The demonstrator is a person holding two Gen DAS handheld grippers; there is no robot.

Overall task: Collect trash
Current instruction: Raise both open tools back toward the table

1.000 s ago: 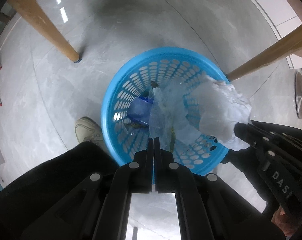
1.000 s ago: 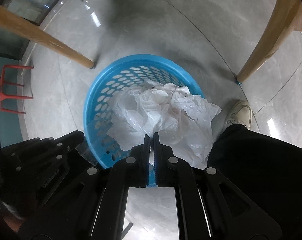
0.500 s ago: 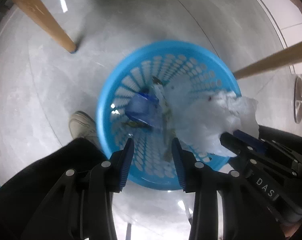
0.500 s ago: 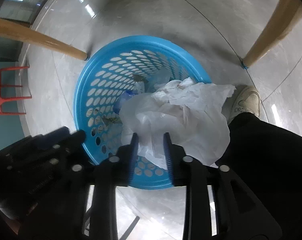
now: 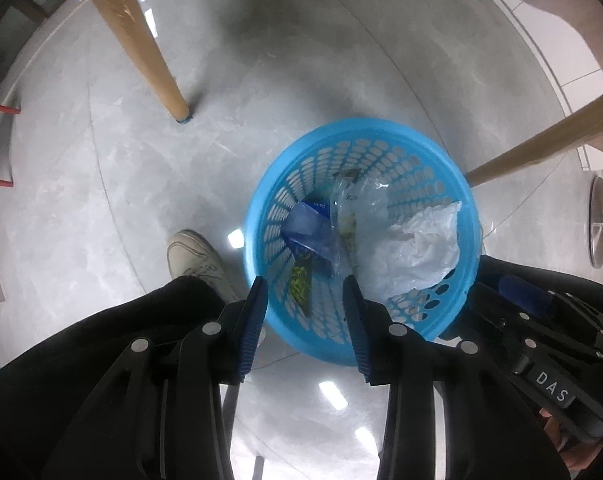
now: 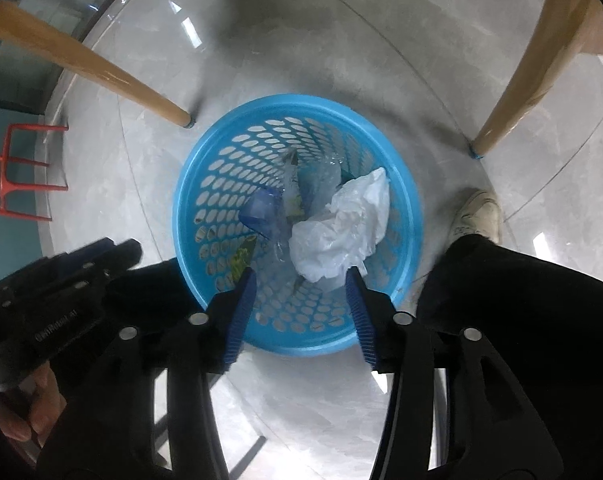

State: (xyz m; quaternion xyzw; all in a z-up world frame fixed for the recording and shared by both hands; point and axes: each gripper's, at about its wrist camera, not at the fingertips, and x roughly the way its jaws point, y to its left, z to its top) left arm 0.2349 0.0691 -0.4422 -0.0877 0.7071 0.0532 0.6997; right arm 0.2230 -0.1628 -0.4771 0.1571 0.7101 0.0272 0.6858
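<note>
Left gripper (image 5: 303, 294) spread, empty; clear crinkled plastic wrapper (image 5: 359, 204) lies in the round blue perforated plastic basket (image 5: 261, 200). Right gripper (image 6: 301, 280) jaws just opened, empty; crumpled white plastic bag (image 6: 341, 226) sits inside. Lift both straight up, clear of the rim.

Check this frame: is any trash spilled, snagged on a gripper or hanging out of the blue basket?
Nothing stands out. The white plastic bag, clear wrapper and blue packet all lie inside the blue basket, which stands upright. The left gripper and right gripper are open with nothing clinging to them.
</note>
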